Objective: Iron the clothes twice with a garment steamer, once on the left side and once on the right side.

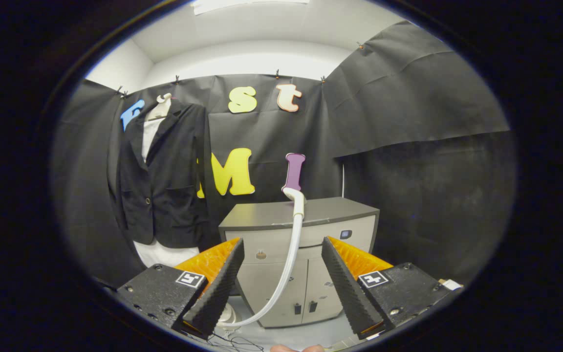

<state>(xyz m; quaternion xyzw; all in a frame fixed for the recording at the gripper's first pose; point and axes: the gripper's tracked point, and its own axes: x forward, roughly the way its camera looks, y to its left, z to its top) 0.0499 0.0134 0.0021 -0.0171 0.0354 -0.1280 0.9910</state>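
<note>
Beyond the claw (281,274), between its wide-spread, empty fingers, a steamer head (297,198) with white hose (289,264) rests on a grey cabinet (306,215). Ahead, left, a dark jacket (164,176) hangs (over white cloth). A loose grab could snag the hose.

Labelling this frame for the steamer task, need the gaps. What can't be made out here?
- Steamer head: the white curved hose rises to the grey cabinet's top; its tip is too small to read.
- Hose's lower end: hidden behind the left finger of the open claw, which holds nothing.
- Black jacket on a hanger: creases too dark to judge; the white garment beneath is mostly covered.
- Cabinet base: cut by the fingers.
</note>
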